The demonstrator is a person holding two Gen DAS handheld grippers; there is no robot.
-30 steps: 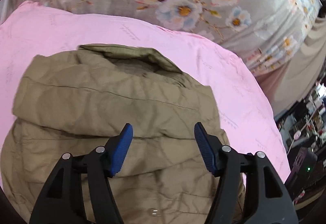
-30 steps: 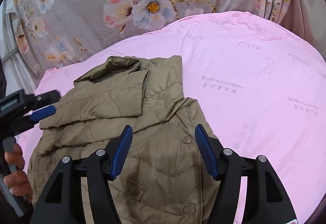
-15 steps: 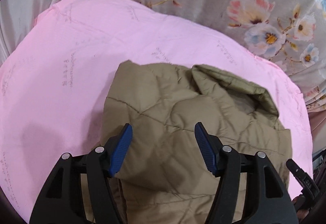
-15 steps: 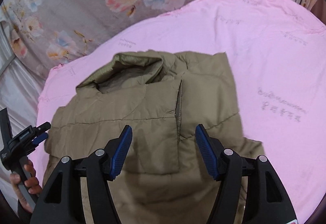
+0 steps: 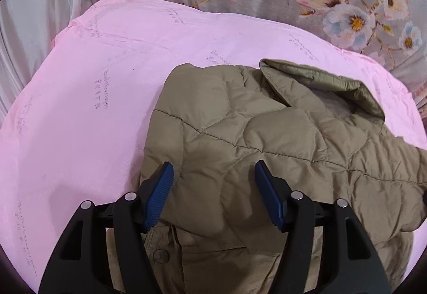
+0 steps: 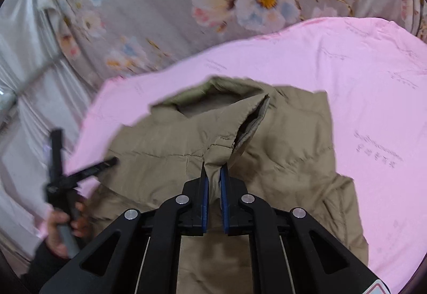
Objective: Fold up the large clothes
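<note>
Left wrist view: my left claw [image 5: 213, 187] hung with its blades apart over the jacket [image 5: 253, 147], gripping nothing. The jacket, olive, quilted and puffy, with wavy stitch lines and a snap button, lay on the pink sheet [image 5: 93, 107] of the bed. One side was already turned in over the front; the collar [image 5: 320, 80] stood open, showing a pale lining.

Right wrist view: my right claw [image 6: 212, 173] was clamped on a pinched ridge of the jacket [image 6: 293, 147] just below the collar [image 6: 213, 91]. I judged the fold partly done: further panels and the final halving remained. The floral curtain [image 6: 240, 0] hung behind.
</note>
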